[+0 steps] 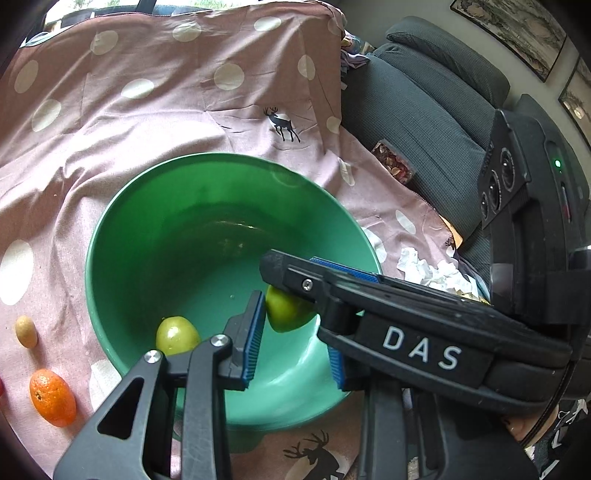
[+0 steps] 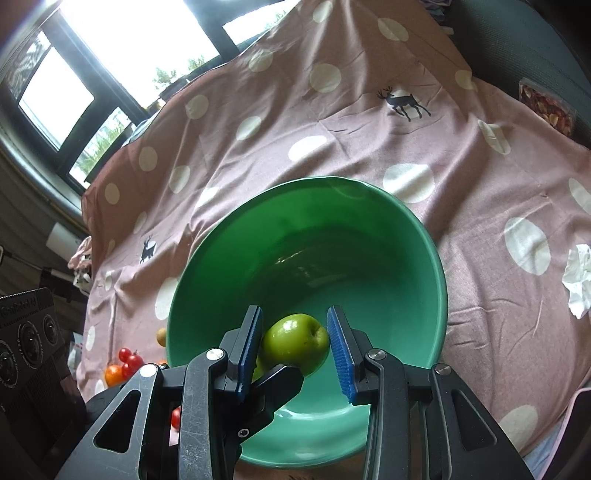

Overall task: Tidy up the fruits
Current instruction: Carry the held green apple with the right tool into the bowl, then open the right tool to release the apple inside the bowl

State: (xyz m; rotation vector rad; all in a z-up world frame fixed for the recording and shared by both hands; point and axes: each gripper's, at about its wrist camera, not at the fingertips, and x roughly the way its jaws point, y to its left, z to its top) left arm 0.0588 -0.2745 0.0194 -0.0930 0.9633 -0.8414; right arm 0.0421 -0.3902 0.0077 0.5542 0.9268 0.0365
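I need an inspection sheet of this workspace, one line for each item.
Surface: wrinkled pink dotted cloth.
Job's things: green bowl; one apple held by the right gripper over the bowl; second apple inside the bowl; orange, small tan fruit and cherry tomatoes on the cloth beside it.
Clutter: crumpled tissue on the cloth; snack packet on the chair.
Grippers: right gripper shut on the apple; left gripper narrow, one pad hidden, grip unclear.
Cables: nothing seen.
Surroundings: grey chair, window, framed pictures.
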